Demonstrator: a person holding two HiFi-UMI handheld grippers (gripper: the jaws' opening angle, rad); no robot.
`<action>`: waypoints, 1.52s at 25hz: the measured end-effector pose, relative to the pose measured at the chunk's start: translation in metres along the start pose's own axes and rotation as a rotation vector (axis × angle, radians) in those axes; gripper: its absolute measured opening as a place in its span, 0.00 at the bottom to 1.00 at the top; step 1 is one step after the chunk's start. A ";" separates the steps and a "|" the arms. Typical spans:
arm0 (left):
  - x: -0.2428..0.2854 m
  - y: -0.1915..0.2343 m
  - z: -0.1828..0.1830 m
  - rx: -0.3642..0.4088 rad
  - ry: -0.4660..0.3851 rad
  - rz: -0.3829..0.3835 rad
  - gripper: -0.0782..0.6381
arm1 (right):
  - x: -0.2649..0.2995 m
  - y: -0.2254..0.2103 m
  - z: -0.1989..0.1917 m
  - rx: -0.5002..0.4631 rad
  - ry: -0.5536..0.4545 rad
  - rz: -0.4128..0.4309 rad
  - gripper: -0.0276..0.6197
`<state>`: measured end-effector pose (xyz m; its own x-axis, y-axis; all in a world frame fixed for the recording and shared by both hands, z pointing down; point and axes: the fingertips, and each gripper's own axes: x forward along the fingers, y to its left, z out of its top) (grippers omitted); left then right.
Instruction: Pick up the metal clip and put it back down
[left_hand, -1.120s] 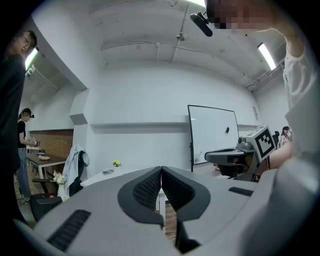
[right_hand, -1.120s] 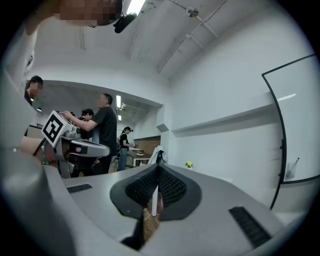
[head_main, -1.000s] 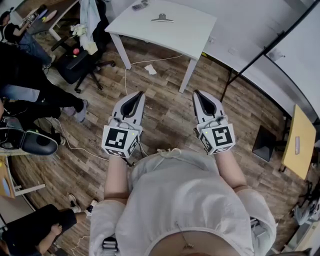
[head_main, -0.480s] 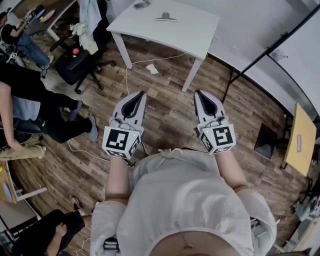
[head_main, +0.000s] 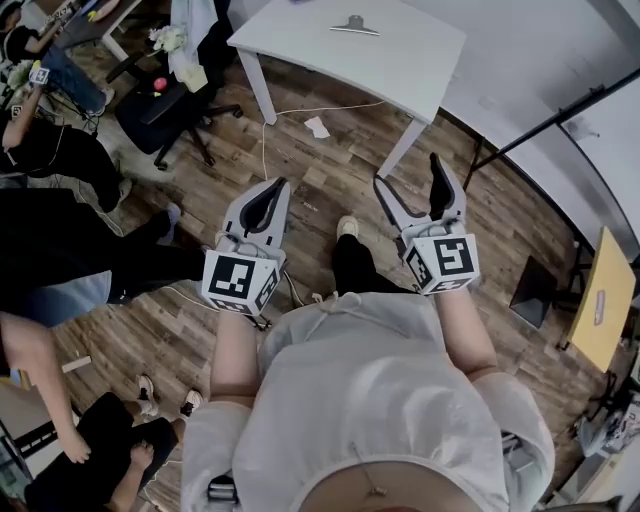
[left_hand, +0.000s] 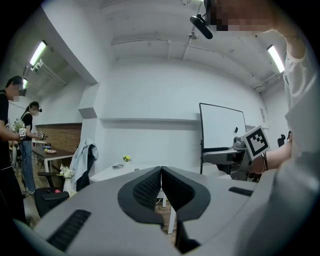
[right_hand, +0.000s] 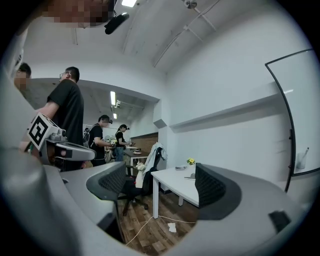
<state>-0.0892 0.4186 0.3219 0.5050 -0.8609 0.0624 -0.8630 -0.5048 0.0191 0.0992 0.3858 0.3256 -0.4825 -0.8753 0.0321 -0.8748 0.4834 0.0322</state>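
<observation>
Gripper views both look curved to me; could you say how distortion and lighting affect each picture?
Left gripper view: strong fisheye, dark corners, ceiling light blown out. Right gripper view: whiteboard frame bows. Head view: floor planks bend near the edges; metal clip small, evenly lit.

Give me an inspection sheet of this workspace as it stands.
Surface: white table ahead of the person, mostly bare.
Job's things: metal clip lies on the table, untouched.
Clutter: paper scrap on the wood floor near the table.
Grippers: left tongs shut, empty; right tongs opening, nothing between them; both held short of the table.
Cables: white cable trails across the floor under the table.
Surroundings: office chair and several people at left.
</observation>
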 end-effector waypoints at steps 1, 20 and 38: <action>0.005 0.005 -0.002 0.003 0.004 0.007 0.13 | 0.010 -0.001 -0.003 0.001 0.006 0.010 0.70; 0.280 0.163 0.011 0.010 0.024 0.069 0.13 | 0.305 -0.156 -0.027 0.042 0.078 0.078 0.70; 0.486 0.246 -0.014 0.034 0.112 -0.143 0.13 | 0.463 -0.264 -0.102 0.123 0.303 -0.086 0.70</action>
<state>-0.0566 -0.1232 0.3706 0.6161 -0.7687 0.1719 -0.7805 -0.6251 0.0026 0.1112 -0.1459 0.4338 -0.3875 -0.8604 0.3310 -0.9195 0.3863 -0.0724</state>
